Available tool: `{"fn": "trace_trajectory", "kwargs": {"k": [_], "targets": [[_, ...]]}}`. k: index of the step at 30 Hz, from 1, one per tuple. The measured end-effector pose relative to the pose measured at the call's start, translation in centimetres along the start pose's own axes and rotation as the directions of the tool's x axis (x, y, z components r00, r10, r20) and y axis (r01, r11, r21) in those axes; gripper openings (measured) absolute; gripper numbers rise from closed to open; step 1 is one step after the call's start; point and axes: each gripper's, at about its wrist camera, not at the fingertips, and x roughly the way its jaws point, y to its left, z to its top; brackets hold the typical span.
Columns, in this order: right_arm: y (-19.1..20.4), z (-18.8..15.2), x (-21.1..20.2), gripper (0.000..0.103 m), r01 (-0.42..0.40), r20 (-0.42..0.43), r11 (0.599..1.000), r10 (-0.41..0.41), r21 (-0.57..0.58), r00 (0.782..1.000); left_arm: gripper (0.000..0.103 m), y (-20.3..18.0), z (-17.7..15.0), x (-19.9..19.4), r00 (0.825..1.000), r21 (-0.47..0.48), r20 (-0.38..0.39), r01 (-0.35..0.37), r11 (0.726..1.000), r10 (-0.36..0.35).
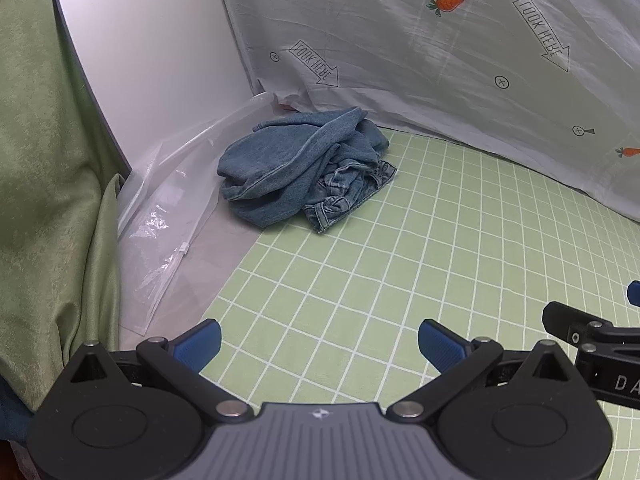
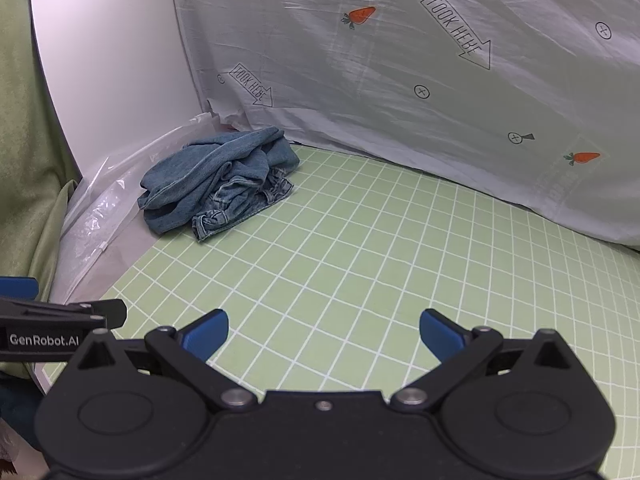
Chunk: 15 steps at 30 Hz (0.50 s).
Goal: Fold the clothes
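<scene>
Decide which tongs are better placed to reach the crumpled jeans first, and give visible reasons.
Probably the left tongs: the jeans lie nearly straight ahead of them, but up-left of the right tongs. Both are open and empty.

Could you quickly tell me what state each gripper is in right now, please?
Left gripper: open, holding nothing.
Right gripper: open, holding nothing; the jeans lie untouched.

Both wrist cameras sat low over the green grid mat (image 1: pixel 360 260), side by side, looking forward and slightly down toward the far left corner. Both shared the crumpled jeans (image 1: pixel 304 168) (image 2: pixel 216 184), well ahead, and the carrot-print sheet (image 2: pixel 400 80) behind.
</scene>
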Motion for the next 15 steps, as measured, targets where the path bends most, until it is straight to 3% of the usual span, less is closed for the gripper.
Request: {"fn": "trace_trajectory", "kwargs": {"k": [15], "targets": [[-0.10, -0.89, 0.71, 0.103, -0.012, 0.000, 1.000, 0.012, -0.007, 1.000, 0.103, -0.39, -0.59, 0.68, 1.000, -0.006, 0.009, -0.018, 1.000, 0.018]]}}
